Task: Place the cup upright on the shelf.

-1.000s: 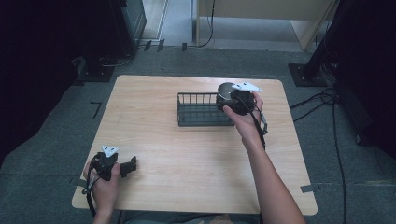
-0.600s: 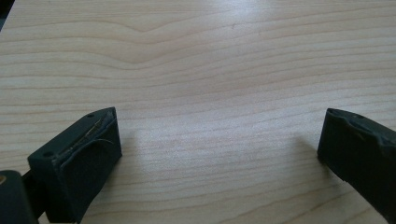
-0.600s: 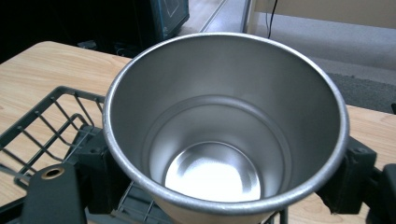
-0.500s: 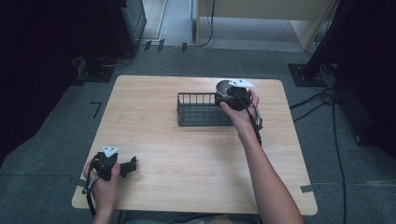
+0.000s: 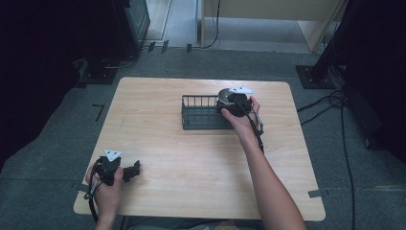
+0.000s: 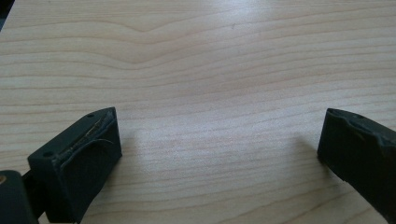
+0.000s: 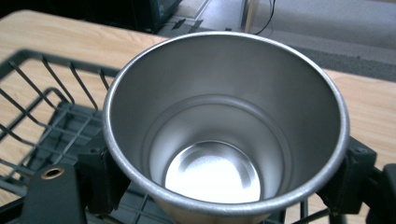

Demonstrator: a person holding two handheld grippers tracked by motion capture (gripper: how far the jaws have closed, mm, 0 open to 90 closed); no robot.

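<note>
From above, the right claw [image 5: 229,101] reaches far, grasping a shiny steel cup [image 5: 223,95] over the black wire rack's [image 5: 203,113] right end. The left claw [image 5: 131,170] rests low at the near-left of the pale wooden desk [image 5: 201,167].

In the left gripper view its jaws stand released over bare wood.

In the right gripper view the cup [image 7: 224,126] sits upright, clamped on both sides above the rack [image 7: 42,116].

The cup [image 7: 224,135] sits over the right end of the wire basket [image 5: 201,113], far side of the counter [image 5: 191,163].

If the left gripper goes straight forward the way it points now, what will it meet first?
Probably nothing. The left gripper, open and empty, points low across the bare wooden table, with no object ahead in its own view. The wire basket seems to lie off that line, though depth is unclear.
</note>
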